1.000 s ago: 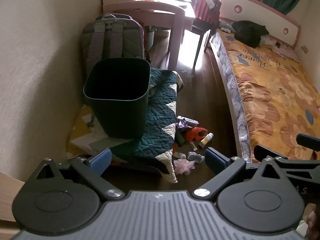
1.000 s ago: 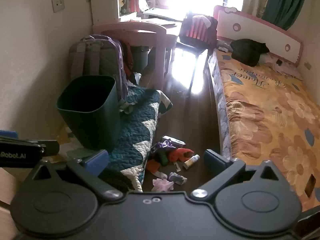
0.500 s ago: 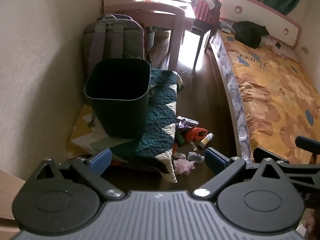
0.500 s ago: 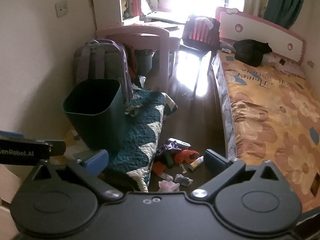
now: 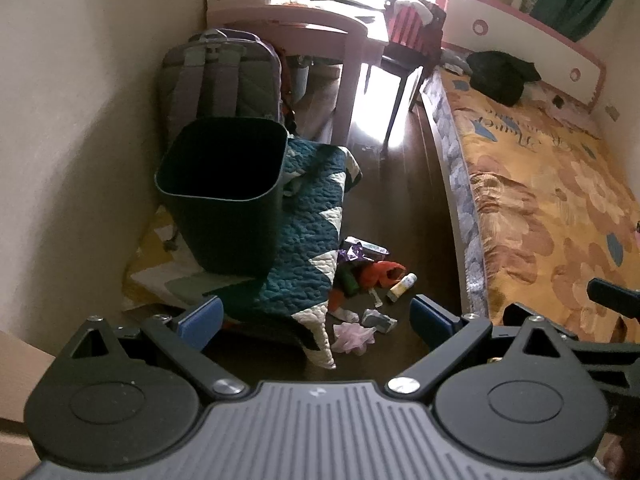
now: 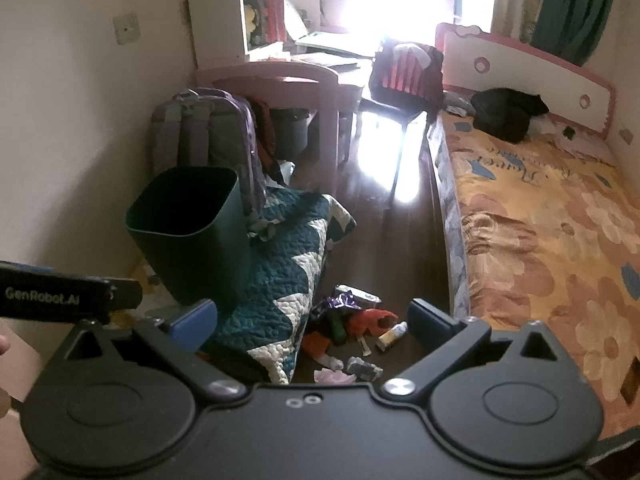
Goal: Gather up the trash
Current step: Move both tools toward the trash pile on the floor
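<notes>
Two grippers, both up off the floor, neither touching anything. Left gripper [image 5: 314, 318]: jaws spread wide, nothing between the blue pads. Right gripper [image 6: 312, 322]: same, wide apart, empty. Right gripper's body shows at the right edge of the left view; left gripper's arm with "GenRobot.AI" lettering shows at the left edge of the right view.

Trash pile [image 5: 362, 288] lies on the dark wood floor [image 5: 396, 208], in the strip between the quilt and the bed, framed between the fingers in both views. Nearest: pale pink crumpled tissue [image 5: 354, 334], with a small grey crumpled wrapper [image 5: 378, 318] just beside it. Behind them: small white-and-yellow tube [image 5: 401, 286], orange-red wrapper [image 5: 380, 272], dark green piece [image 5: 350, 282], then a purple and silver foil wrapper [image 5: 360, 250] at the far side of the pile. Items bunched close, some overlapping; exact contact is hard to tell.

Left of the pile: teal and white quilt [image 5: 312, 248] rumpled on the floor, its edge just beside the trash. Dark green bin [image 5: 226, 200] stands upright on the quilt, open-topped, inside too dark to see. Grey-purple backpack [image 5: 220, 76] upright behind the bin, against the wall.

Right: bed [image 5: 552, 200] with orange floral cover, black garment [image 5: 500, 76] near the pink and white headboard. Far end: pink desk [image 5: 304, 36], chair [image 5: 412, 36] draped with striped cloth, bright window glare.
</notes>
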Tool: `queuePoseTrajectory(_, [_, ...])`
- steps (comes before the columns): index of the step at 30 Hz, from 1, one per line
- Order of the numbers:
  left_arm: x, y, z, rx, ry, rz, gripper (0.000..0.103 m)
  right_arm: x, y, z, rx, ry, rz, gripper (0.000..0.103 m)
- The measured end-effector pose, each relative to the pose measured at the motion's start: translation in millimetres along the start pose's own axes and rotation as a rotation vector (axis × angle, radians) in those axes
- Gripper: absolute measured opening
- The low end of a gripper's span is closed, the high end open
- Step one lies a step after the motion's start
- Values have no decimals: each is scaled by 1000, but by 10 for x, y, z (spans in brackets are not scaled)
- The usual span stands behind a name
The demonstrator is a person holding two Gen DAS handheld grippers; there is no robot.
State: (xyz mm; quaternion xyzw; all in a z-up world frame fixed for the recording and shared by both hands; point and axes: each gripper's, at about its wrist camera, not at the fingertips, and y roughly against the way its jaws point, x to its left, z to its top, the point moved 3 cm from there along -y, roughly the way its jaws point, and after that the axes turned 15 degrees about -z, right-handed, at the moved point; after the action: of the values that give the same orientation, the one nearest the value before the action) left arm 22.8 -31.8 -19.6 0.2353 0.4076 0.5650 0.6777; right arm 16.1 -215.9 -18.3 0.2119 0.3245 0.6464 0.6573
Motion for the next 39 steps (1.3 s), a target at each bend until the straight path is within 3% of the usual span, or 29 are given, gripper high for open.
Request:
queuePoseTrajectory(9, [-510, -91, -40, -38, 10, 54, 100, -375, -122, 65, -37, 77, 110, 102])
queuePoseTrajectory(20, [-709, -165, -104, -40, 77, 118, 100, -671, -278, 87, -24, 112, 193, 101])
queuePoseTrajectory(23, [-734, -184, -119, -38, 80, 122, 100, -721, -312, 75, -19, 112, 196, 98])
queuePoseTrajectory(39, [-765, -226, -140, -29, 76, 118, 100, -811, -330, 37, -16, 96, 178, 98])
